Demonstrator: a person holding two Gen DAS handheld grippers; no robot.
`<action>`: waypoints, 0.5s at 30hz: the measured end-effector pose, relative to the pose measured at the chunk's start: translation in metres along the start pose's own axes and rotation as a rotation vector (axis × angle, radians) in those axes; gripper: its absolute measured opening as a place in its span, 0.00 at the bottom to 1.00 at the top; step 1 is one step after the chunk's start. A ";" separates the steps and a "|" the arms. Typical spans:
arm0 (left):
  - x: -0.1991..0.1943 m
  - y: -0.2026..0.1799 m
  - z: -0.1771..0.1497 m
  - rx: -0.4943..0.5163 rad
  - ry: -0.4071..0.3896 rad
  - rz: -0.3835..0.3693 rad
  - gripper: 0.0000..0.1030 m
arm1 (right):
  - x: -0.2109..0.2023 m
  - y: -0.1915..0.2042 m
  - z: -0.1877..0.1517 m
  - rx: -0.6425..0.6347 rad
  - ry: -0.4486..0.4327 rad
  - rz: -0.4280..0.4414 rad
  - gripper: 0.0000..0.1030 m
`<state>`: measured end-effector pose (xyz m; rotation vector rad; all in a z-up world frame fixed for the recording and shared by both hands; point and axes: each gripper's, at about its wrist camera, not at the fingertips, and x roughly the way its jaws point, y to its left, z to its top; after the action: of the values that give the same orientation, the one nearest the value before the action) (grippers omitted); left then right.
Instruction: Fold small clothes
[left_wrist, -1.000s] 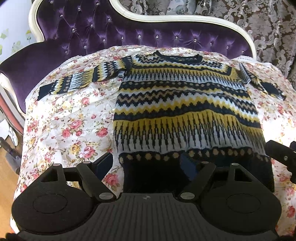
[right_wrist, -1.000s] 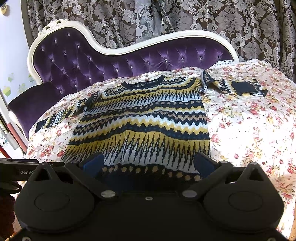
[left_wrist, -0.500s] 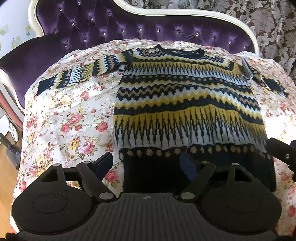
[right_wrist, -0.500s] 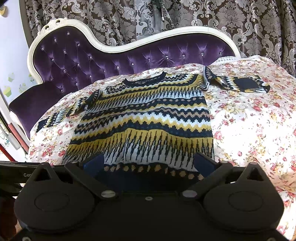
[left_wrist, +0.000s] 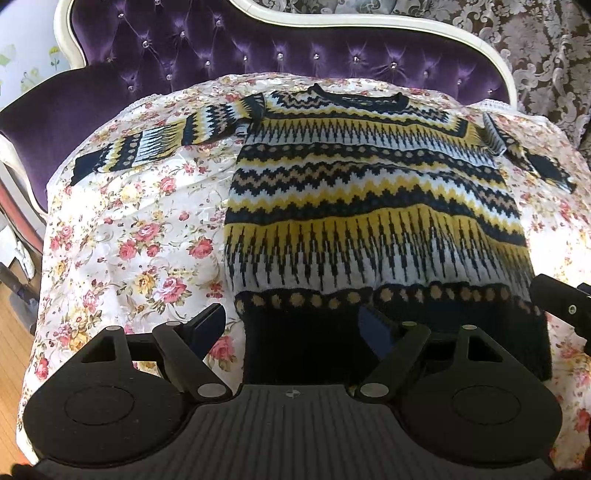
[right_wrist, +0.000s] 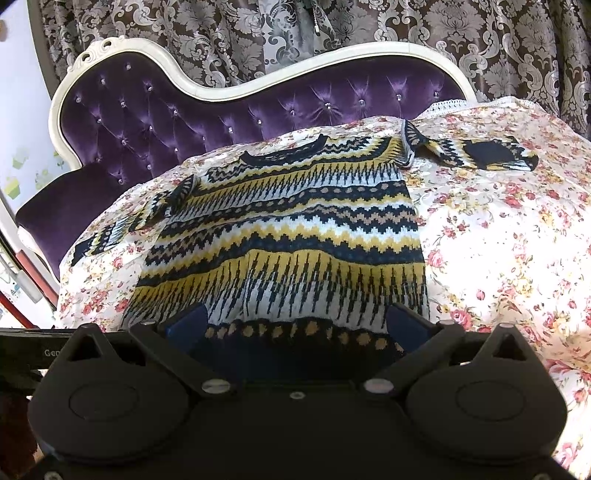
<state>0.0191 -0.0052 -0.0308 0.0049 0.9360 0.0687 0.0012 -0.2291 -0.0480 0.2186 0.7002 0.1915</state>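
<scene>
Sweater: the patterned knit sweater (left_wrist: 369, 206) lies flat and face up on the flowered cloth (left_wrist: 140, 236) that covers the purple sofa (left_wrist: 221, 48), collar toward the sofa back, dark hem at the near edge of the cloth.

Sleeves: both are spread sideways – the left sleeve (left_wrist: 159, 144) runs out toward the left edge of the cloth, the right sleeve (right_wrist: 476, 153) toward the far right corner.

Long axis: collar to hem, running straight away from me; the hem band lies across my line of reach.

Left gripper: my left gripper (left_wrist: 291, 325) hangs just above the hem's left corner with its jaws spread wide and nothing clamped between them. One finger is over bare cloth, the other over the dark band.

Right gripper: my right gripper (right_wrist: 295, 321) is released too, jaws apart, straddling the right part of the hem. Whether its pads brush the knit I cannot quite tell – the band is dark and sits low in the view.

Nearer hand: each hand has its own hem corner, left at the left, right at the right.

Step, as I judge it: nothing is folded yet. I expect to pinch both hem corners and carry the hem away from me toward the collar.
</scene>
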 end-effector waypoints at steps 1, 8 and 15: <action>0.000 0.000 0.000 0.000 0.002 -0.002 0.76 | 0.000 0.000 0.000 0.000 0.000 0.000 0.99; 0.001 -0.002 0.001 0.000 0.010 -0.008 0.76 | 0.002 -0.001 0.001 0.016 0.005 0.020 0.99; 0.002 -0.003 0.003 0.001 0.016 -0.014 0.76 | 0.009 -0.005 0.003 0.045 0.044 0.092 0.99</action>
<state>0.0231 -0.0081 -0.0304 -0.0015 0.9517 0.0551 0.0103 -0.2321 -0.0521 0.2908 0.7396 0.2692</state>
